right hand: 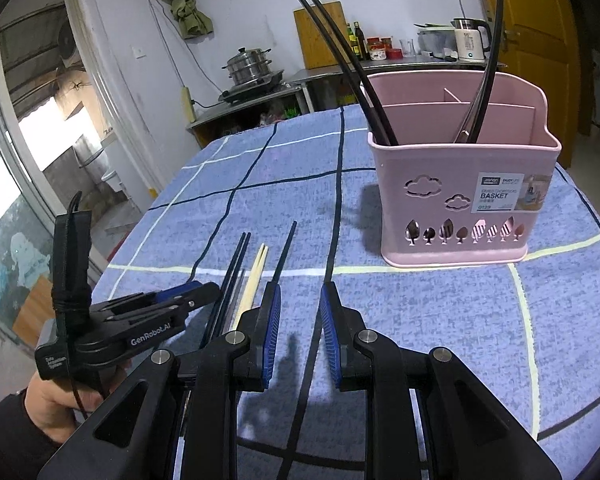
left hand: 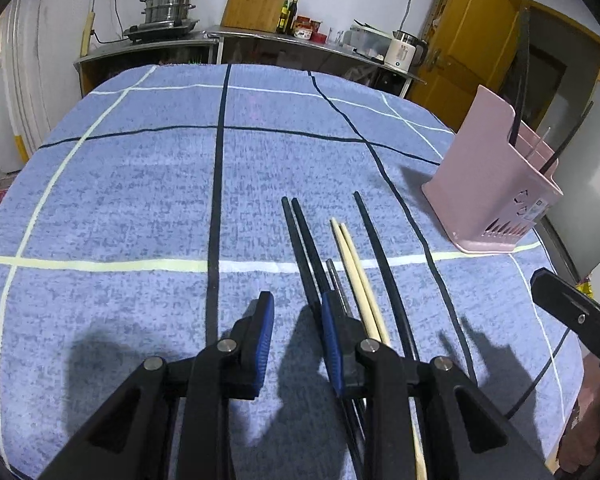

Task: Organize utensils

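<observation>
Far left of the right wrist view, the person's left hand (right hand: 56,394) grips the handle of the left gripper (right hand: 196,294), whose body reads "GenRobot.AI"; it points in from the left, low over the blue checked tablecloth (right hand: 440,340), jaws parted with nothing between them. Just right of it lie the loose chopsticks — a black pair (right hand: 236,264), a thin metal one (left hand: 337,280) beside them, a pale wooden pair (right hand: 256,276), then a single black chopstick (right hand: 285,252), all roughly parallel, flat on the cloth. In the left wrist view its right finger (left hand: 332,344) sits over the near ends of the black pair. The right gripper (right hand: 300,332) hovers next to the single black stick, jaws apart and empty. Further right stands the pink utensil basket (right hand: 460,184), upright on the table, label reading "BASKET" and "0129"; black chopsticks (right hand: 340,52) already lean out of its front compartment. Behind — steel counter, steamer pot (right hand: 249,65), white kettle (right hand: 471,39), yellow door (left hand: 476,36).
</observation>
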The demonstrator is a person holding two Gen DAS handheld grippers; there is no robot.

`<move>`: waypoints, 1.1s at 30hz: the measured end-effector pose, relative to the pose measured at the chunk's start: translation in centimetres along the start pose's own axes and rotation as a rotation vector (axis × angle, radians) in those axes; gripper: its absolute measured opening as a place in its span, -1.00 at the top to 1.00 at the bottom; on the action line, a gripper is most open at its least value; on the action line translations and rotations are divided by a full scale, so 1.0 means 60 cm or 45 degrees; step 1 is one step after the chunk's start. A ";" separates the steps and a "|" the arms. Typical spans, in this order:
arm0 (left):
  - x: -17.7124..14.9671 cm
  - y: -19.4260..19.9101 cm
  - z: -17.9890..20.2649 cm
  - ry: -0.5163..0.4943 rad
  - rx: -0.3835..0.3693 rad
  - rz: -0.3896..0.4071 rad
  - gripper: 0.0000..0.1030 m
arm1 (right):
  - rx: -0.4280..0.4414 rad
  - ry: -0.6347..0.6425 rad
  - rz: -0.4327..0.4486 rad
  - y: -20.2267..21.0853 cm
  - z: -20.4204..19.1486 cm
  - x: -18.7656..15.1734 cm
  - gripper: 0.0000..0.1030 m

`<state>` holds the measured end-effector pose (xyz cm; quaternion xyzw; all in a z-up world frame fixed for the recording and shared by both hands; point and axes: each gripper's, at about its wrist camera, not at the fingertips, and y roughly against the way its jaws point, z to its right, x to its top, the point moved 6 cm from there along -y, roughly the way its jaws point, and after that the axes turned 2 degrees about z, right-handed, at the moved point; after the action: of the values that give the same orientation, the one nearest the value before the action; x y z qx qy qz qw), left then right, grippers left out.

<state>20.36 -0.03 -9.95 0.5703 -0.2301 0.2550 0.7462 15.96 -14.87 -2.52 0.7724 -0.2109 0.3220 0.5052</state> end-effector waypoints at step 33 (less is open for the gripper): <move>0.001 0.022 -0.080 0.028 0.062 -0.021 0.81 | 0.009 0.050 -0.212 -0.176 -0.048 0.001 0.58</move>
<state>19.84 4.92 -10.10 0.5873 -0.2111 0.2607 0.7366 22.09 -7.97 -8.47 0.7824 -0.1350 0.2949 0.5317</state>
